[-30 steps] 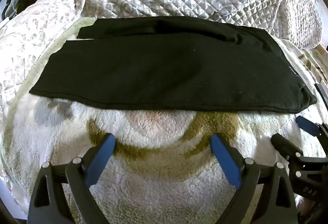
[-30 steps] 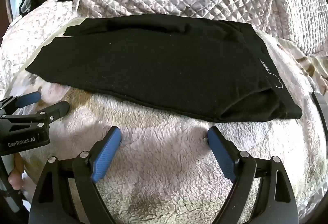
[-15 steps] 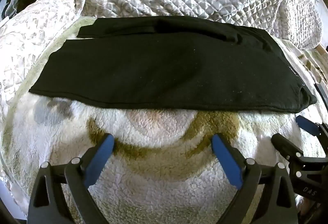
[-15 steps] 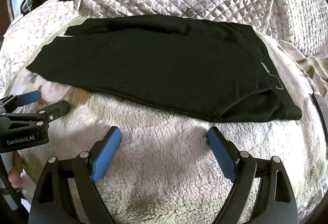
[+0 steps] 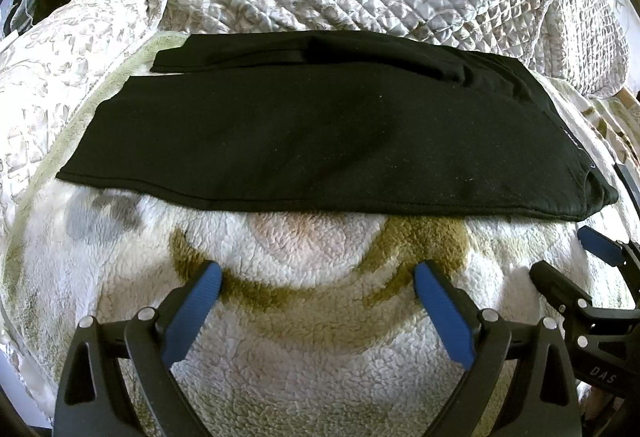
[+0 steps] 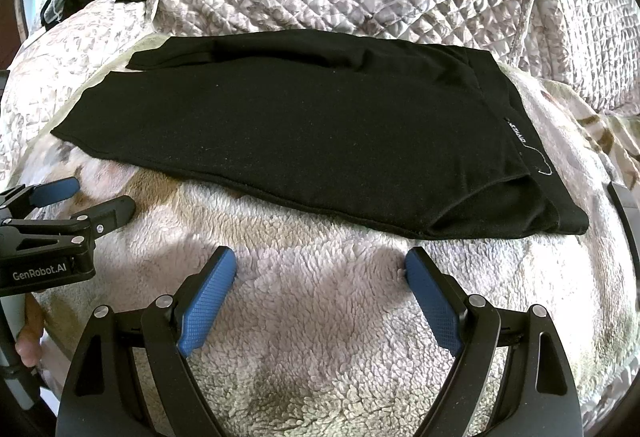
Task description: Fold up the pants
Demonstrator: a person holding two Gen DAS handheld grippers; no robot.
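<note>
Left wrist view: black pants [image 5: 320, 133] lengthwise left-right, waistband rightward.

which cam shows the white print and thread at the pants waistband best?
Right wrist: the white print and looped thread on the black pants read clearly. Left wrist shows only faint, foreshortened marks at the right edge.

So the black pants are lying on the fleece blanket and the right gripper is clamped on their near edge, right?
Not quite. The black pants do lie on the fleece blanket, but the right gripper is open and short of their near edge, touching nothing, as the right wrist view shows.
</note>
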